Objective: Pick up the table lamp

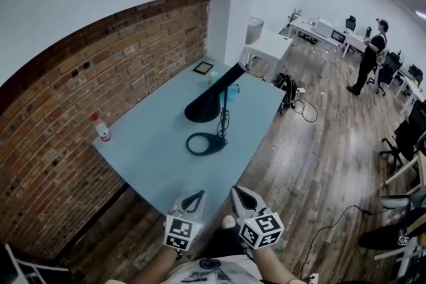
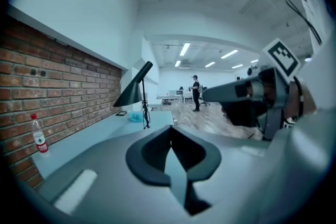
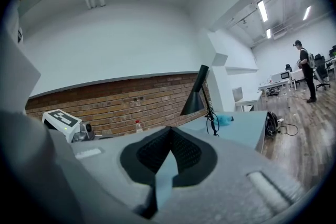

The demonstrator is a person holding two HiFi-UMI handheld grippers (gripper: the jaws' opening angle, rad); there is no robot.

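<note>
Both tools are pressed together with nothing between their jaws: the left tool [image 1: 194,199] and the right tool [image 1: 243,196] sit side by side at the bottom of the head view, at the near edge of the pale blue bench [image 1: 157,146], their tips towards it. The table lamp [image 1: 213,103] stands on the middle of the bench, well apart from both tools. It is black, with a ring-shaped foot flat on the bench, a thin upright stem with cord hanging along it, and a cone shade tilted at the top. A bottle [image 1: 102,128] with a red cap stands at the bench's left edge, against the brick wall [image 1: 93,80]. A blue crumpled thing [image 3: 224,119] lies just behind the lamp. Far off on the wooden floor [image 1: 319,143] stands a person [image 1: 370,55] in dark clothes.
</note>
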